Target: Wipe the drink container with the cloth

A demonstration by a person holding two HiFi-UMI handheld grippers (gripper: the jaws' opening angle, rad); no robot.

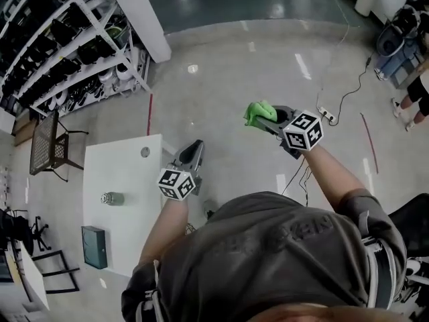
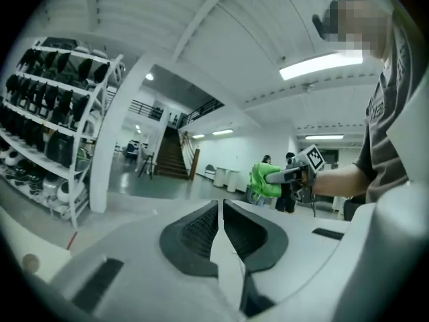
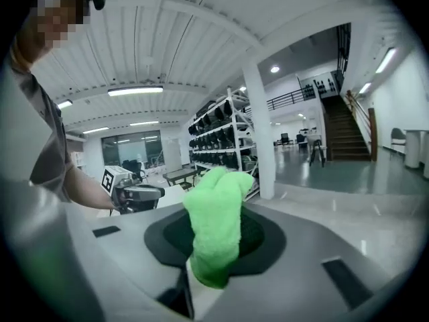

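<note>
- At the far left stands a shelving rack (image 1: 67, 52) of white metal bars, filled with dark items. It is well apart from the work place and, I think, has no part in the task.
- Next comes the white table (image 1: 127, 173), with a flat, smooth top. The drink container (image 1: 112, 198) is on it, towards the left side. It is small, greyish and rounded, and too small to tell whether it stands or lies. No tool touches it. A dark box (image 1: 94, 247) sits nearer to the person.
- The left gripper (image 1: 194, 146) is clenched on nothing: its dark ribbed pads meet along a thin line. It hangs over the floor just beside the right edge of the table. I suppose it is kept free to steady the container.
- The right gripper (image 1: 267, 118) grasps the cloth (image 1: 258, 113), which is bright green, soft and fluffy, and stands out from the jaws as a thick lump. It seems to be pinched low so that a large tuft is free for rubbing. This tool is held over the bare floor, well apart from the table.
- In my judgement the wiping is not yet begun. Both tools must first go left to the container.
</note>
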